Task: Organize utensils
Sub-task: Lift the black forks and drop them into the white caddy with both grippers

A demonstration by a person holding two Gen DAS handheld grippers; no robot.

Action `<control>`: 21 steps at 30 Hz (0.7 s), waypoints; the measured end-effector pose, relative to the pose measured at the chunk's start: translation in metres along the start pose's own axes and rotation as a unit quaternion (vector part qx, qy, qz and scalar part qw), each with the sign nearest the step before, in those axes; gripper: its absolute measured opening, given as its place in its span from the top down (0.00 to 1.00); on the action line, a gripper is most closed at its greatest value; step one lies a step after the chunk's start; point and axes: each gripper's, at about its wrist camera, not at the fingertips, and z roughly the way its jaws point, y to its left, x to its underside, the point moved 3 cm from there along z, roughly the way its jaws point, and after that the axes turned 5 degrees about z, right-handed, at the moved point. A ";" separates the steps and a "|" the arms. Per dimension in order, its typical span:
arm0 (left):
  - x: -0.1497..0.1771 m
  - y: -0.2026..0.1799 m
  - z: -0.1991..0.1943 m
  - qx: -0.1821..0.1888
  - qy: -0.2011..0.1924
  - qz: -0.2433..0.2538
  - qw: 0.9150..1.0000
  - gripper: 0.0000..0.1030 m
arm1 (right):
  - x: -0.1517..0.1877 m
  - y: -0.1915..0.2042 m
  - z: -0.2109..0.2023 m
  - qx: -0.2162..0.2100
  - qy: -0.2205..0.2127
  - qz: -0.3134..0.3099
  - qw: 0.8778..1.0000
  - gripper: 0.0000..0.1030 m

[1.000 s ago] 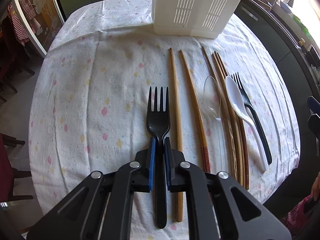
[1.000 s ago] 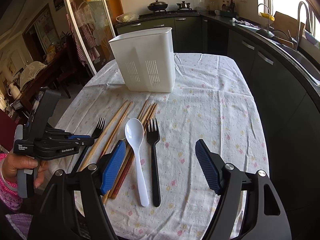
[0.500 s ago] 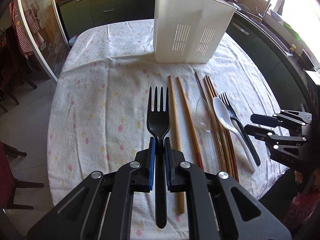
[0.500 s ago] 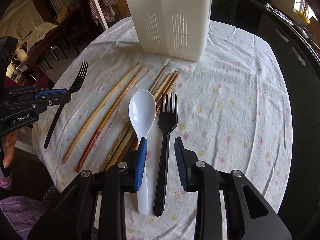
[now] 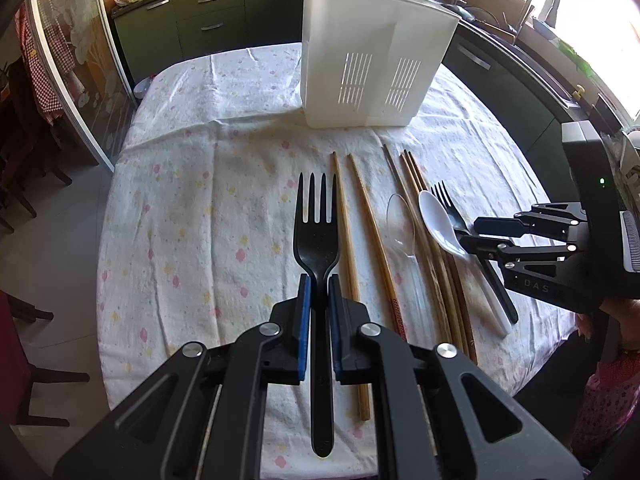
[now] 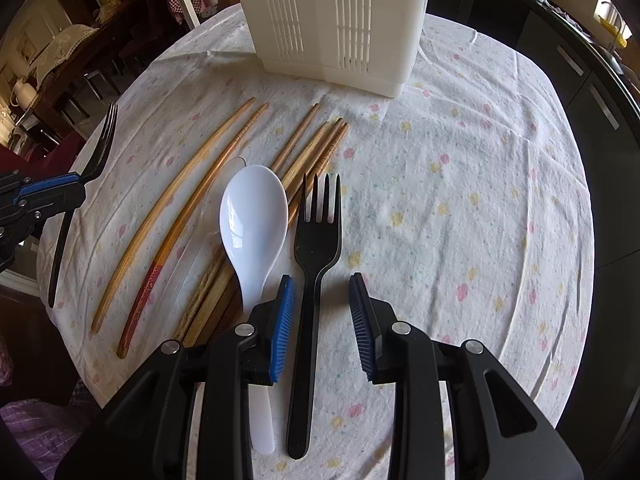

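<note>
My left gripper (image 5: 318, 284) is shut on the handle of a black fork (image 5: 316, 236), held clear above the flowered tablecloth; the same gripper (image 6: 60, 190) and fork (image 6: 100, 144) show at the left of the right wrist view. My right gripper (image 6: 320, 280) points down over a second black fork (image 6: 318, 236) that lies on the cloth. Its jaws are closing around the handle, with a gap still on each side. A white spoon (image 6: 254, 216) lies just left of that fork. A white slotted utensil holder (image 5: 372, 72) stands at the far side.
Several wooden chopsticks (image 6: 188, 208) and a clear plastic spoon (image 5: 400, 220) lie between the two forks. The tablecloth's edge (image 5: 120, 360) drops off near me. Dark cabinets (image 5: 208, 28) and a sink counter ring the table, with chairs at the left.
The right gripper came down over the second fork and its jaws narrowed from wide apart to close around the handle. The left gripper rose a little with its fork.
</note>
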 end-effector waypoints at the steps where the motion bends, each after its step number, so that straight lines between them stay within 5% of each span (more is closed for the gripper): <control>1: 0.000 0.000 0.000 0.001 0.000 0.000 1.000 0.92 | -0.001 -0.001 0.000 0.007 -0.003 -0.001 1.000 0.87; 6: -0.001 0.000 -0.003 0.003 -0.008 0.000 1.000 0.92 | 0.001 -0.004 -0.006 -0.008 -0.025 0.015 1.000 0.91; 12: -0.012 0.002 -0.022 0.007 -0.037 0.003 0.999 0.92 | -0.001 -0.017 -0.060 -0.057 -0.115 0.056 0.990 0.91; 17: -0.053 0.004 -0.063 0.020 -0.112 0.004 0.994 0.92 | -0.008 -0.020 -0.112 -0.094 -0.204 0.080 0.971 0.91; 21: -0.107 0.005 -0.096 0.035 -0.203 -0.001 0.979 0.91 | -0.013 -0.014 -0.139 -0.103 -0.240 0.079 0.962 0.91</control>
